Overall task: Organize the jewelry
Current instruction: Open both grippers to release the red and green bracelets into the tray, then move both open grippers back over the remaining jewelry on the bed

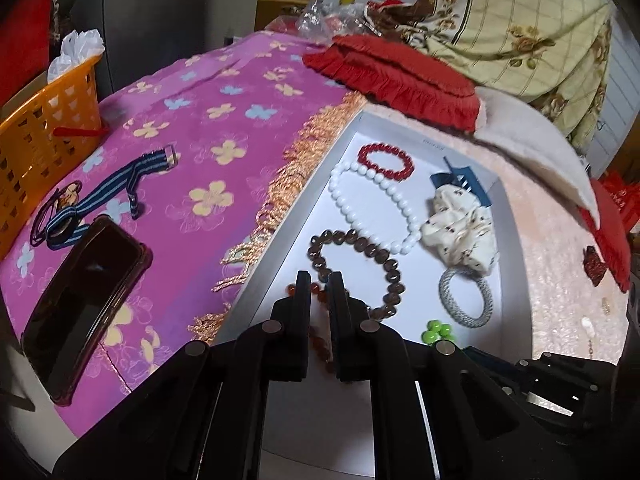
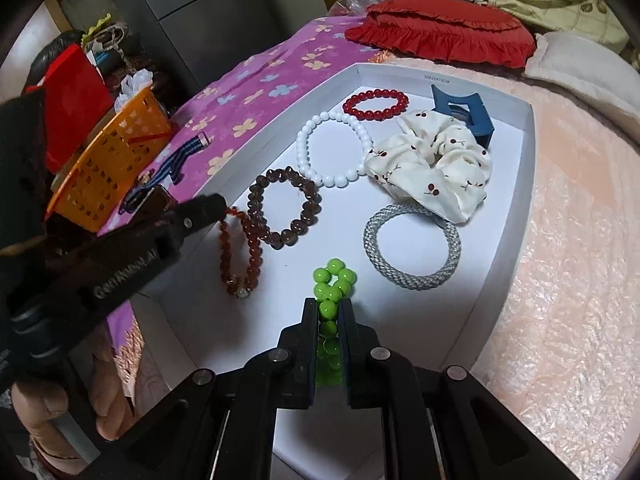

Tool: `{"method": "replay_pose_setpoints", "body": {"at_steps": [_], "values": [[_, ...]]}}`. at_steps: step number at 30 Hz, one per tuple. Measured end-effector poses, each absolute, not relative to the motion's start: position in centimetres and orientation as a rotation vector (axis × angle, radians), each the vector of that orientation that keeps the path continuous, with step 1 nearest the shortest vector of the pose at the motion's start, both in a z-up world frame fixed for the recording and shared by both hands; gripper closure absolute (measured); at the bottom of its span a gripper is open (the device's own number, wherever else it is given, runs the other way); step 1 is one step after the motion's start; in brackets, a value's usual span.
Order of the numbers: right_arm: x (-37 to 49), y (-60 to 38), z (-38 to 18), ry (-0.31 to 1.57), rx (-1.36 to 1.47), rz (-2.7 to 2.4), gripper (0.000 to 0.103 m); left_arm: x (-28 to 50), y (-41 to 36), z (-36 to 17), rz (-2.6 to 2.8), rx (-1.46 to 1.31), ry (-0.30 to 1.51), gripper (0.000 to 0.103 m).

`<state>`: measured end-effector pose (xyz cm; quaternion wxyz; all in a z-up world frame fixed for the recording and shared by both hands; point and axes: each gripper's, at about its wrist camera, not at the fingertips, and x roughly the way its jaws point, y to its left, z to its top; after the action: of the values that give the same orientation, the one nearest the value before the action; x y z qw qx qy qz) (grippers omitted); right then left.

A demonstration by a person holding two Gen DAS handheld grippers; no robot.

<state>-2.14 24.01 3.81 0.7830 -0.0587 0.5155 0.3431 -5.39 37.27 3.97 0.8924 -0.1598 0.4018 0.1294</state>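
Note:
A white tray [image 2: 516,184] lies on the bed and holds a red bead bracelet [image 2: 376,105], a white bead bracelet [image 2: 334,148], a smoky brown bead bracelet [image 2: 284,208], a cherry-print scrunchie [image 2: 432,164], a grey hair tie [image 2: 412,246] and a blue hair claw [image 2: 462,114]. My right gripper [image 2: 329,312] is shut on a green bead bracelet [image 2: 332,284] low over the tray's near part. My left gripper [image 1: 319,284] is shut on an amber bead bracelet [image 2: 240,256], which hangs down onto the tray's left side. The green beads also show in the left wrist view [image 1: 438,330].
A pink flowered cloth [image 1: 208,128] covers the bed left of the tray, with a dark phone [image 1: 84,304] and a blue striped strap [image 1: 104,196] on it. An orange basket [image 1: 44,136] stands at the far left. A red frilled cushion [image 2: 440,32] lies behind the tray.

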Motion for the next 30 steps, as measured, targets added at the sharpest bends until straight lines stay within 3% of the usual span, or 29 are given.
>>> {"method": "replay_pose_setpoints", "body": {"at_steps": [4,17,30], "values": [[-2.6,23.3,4.6,1.068,-0.153,0.712,0.078,-5.6,37.0,4.5,0.256,-0.33,0.807,0.094],[-6.2,21.1,7.5,0.951,-0.211,0.686,0.077,-5.7,37.2,4.2,0.321,-0.307,0.808,0.093],[-11.6,2.8,7.3,0.926,-0.184,0.344,0.077,-7.9,31.1,6.7,0.316,-0.161,0.703,0.093]]}}
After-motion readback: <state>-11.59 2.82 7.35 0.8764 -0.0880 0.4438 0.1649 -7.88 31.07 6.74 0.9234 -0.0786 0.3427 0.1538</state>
